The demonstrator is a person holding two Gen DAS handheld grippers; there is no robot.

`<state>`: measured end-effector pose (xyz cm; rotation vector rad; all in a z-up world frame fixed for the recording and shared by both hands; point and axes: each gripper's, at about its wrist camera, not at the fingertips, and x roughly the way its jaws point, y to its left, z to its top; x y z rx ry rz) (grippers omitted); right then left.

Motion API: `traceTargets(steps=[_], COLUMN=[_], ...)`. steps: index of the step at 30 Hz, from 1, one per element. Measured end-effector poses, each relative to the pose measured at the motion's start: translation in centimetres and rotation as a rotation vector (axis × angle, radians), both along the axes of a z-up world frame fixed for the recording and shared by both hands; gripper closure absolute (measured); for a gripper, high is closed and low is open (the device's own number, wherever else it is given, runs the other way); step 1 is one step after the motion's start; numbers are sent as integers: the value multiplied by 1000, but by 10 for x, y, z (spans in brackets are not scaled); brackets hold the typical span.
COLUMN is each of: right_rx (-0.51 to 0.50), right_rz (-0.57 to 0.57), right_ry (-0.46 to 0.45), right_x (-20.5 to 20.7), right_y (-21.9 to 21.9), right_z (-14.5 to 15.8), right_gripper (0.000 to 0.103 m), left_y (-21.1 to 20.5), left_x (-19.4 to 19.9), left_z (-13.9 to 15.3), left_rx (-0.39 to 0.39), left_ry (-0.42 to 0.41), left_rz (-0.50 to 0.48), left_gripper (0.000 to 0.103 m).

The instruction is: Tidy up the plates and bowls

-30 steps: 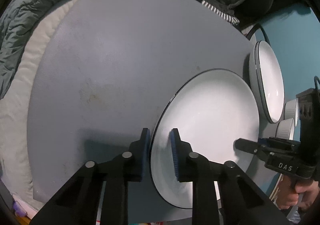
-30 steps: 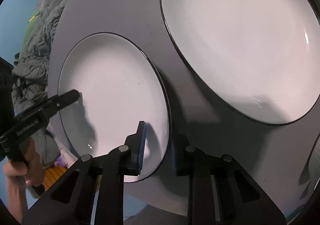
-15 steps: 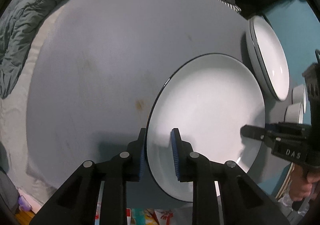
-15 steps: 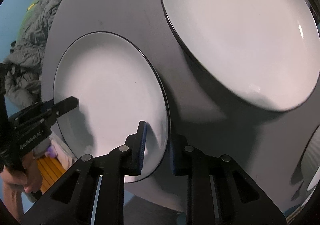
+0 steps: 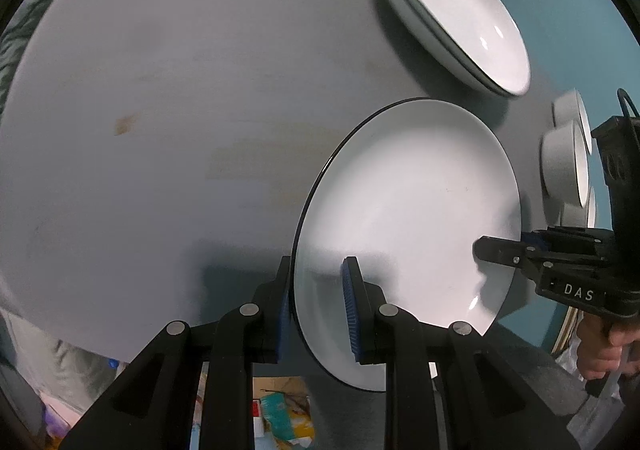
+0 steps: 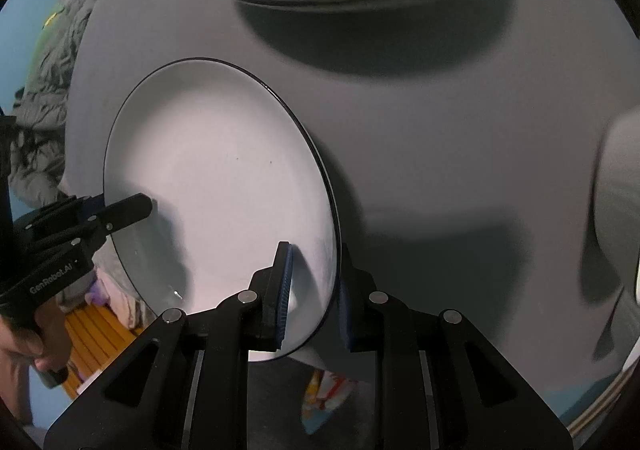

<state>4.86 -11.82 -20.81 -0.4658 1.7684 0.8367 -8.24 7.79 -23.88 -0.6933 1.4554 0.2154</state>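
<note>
Plate (image 5: 404, 210) held over grey table's (image 5: 160, 90) near edge, rim clamped by left gripper (image 5: 320, 306) and right gripper (image 6: 312, 290) at opposite sides | left view only: plate stack (image 5: 460, 14) at far edge, ramekins (image 5: 564, 162) at the right edge | right view only: bedding (image 6: 52, 62) beyond the table | the table's left half bare

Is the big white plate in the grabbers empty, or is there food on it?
Empty. The plate shows a bare white face in both views, apart from a couple of tiny dark specks. The left gripper and right gripper pinch its opposite rims.
</note>
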Motion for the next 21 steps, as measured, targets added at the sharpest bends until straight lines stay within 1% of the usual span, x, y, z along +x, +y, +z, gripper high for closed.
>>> traceTargets(steps=[4, 6, 10, 13, 16, 18, 19, 21], right_rx=[-4, -1, 36, 49, 70, 83, 88, 98], right_rz=[-60, -86, -149, -185, -191, -187, -185, -205], right_ry=[2, -5, -18, -26, -43, -50, -49, -30], right_x=[10, 17, 22, 23, 25, 21, 15, 23], right_y=[-16, -22, -25, -25, -38, -32, -30, -35], right_z=[0, 0, 0, 0, 3, 3, -1, -3], right_gripper=[82, 82, 82, 81, 80, 80, 80, 80], left_y=[-19, -22, -28, -26, -28, -28, -27, -26], left_x=[24, 26, 31, 30, 31, 30, 29, 27], left_z=[0, -2, -2, -1, -2, -2, -2, 0], left_rx=[-1, -10, 3, 2, -8, -13, -13, -3], left_ry=[-2, -4, 7, 4, 0, -4, -5, -6], left_rz=[-76, -92, -128, -140, -141, -138, -134, -132], left_gripper=[81, 81, 81, 81, 81, 81, 81, 81])
